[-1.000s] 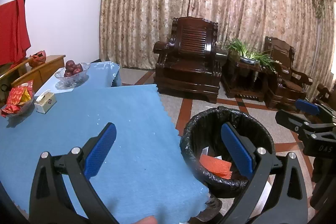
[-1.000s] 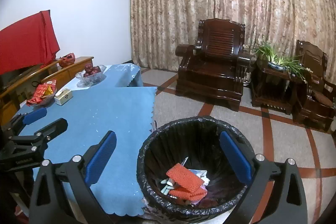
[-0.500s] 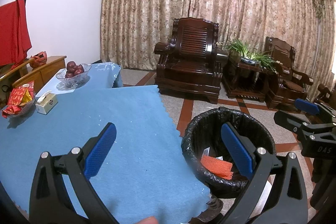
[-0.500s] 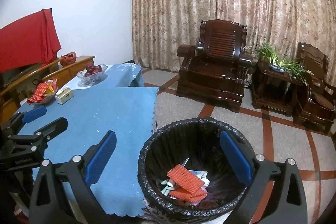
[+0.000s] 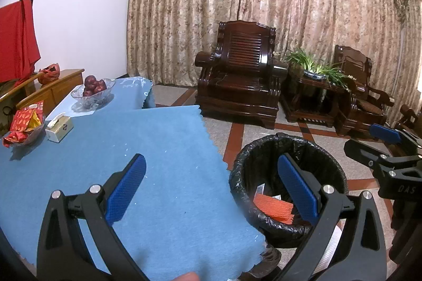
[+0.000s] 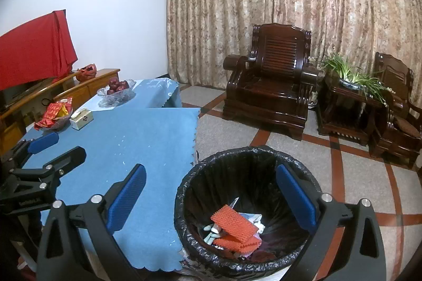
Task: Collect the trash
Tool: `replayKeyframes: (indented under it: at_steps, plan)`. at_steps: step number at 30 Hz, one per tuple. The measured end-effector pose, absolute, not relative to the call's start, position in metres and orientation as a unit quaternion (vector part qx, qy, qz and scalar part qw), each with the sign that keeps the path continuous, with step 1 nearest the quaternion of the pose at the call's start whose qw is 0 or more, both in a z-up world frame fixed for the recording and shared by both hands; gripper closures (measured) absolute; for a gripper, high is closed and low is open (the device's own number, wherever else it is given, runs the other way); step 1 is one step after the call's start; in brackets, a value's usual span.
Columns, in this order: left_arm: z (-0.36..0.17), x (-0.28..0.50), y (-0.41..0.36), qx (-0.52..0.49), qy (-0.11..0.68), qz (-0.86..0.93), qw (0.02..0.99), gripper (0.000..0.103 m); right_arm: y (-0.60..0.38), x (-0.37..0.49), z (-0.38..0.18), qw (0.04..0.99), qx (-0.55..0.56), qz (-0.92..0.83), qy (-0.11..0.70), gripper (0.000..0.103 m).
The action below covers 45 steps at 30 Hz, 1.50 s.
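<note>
A round bin with a black liner (image 6: 224, 162) (image 5: 240, 170) stands on the floor beside the blue-clothed table (image 5: 163, 146) (image 6: 147, 138). Inside it lie orange ridged pieces (image 6: 234, 224) (image 5: 271, 208) and pale scraps. My left gripper (image 5: 211, 186) hangs open over the table's near corner, nothing between its blue pads. My right gripper (image 6: 211, 191) is open above the bin, empty. Each gripper shows at the edge of the other's view: the right gripper (image 5: 379, 146) and the left gripper (image 6: 50, 151).
At the table's far left sit a dish of red packets (image 5: 25, 125), a tissue box (image 5: 59, 126) and a glass bowl of dark red fruit (image 5: 92, 91). Dark wooden armchairs (image 5: 240, 93) and a plant stand (image 5: 311, 88) line the curtain. A wooden sideboard (image 6: 87, 86) runs along the wall.
Both views have drifted slightly. The grippers stay open and empty, and the trash in the bin has not moved.
</note>
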<state>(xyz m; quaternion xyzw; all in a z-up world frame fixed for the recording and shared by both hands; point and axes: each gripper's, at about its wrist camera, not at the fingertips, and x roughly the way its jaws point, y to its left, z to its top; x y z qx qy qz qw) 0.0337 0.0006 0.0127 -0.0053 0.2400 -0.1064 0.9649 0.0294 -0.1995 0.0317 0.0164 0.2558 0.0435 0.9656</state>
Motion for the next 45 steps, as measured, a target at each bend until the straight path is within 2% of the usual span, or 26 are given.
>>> replayKeyframes:
  at_steps: [45]
  plan:
    - [0.0108, 0.033, 0.0047, -0.005, 0.244, -0.106, 0.964, 0.006, -0.1999, 0.0306, 0.0319, 0.965, 0.018, 0.045, 0.258, 0.006]
